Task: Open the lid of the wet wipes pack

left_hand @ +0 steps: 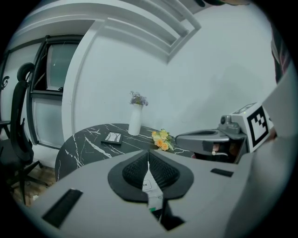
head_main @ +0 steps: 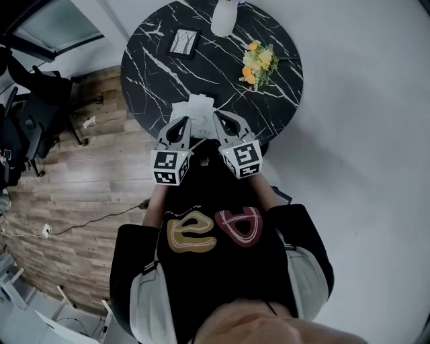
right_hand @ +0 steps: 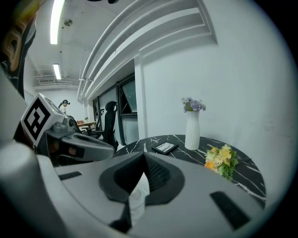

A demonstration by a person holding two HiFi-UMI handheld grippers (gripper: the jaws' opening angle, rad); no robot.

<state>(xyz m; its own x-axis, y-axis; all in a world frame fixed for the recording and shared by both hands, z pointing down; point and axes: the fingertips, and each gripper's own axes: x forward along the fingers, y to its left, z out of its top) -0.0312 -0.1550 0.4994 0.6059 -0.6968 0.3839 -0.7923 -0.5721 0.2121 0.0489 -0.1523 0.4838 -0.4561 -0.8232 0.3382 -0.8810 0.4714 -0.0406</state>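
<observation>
The white wet wipes pack (head_main: pixel 195 108) is at the near edge of the round black marble table (head_main: pixel 153 75), between my two grippers. My left gripper (head_main: pixel 182 121) is at the pack's left side. In the left gripper view the left gripper (left_hand: pixel 149 179) is shut on a thin white flap (left_hand: pixel 148 185) with printed letters. My right gripper (head_main: pixel 220 117) is at the pack's right side. In the right gripper view the right gripper (right_hand: pixel 142 185) is shut on a fold of the pack's white material (right_hand: pixel 138 195). The grippers hide most of the pack.
On the table stand a white vase (head_main: pixel 224 17), a small picture frame (head_main: pixel 184 41) and a bunch of yellow flowers (head_main: pixel 259 64). Black office chairs (head_main: pixel 33 101) are on the wooden floor at the left. A white wall runs along the right.
</observation>
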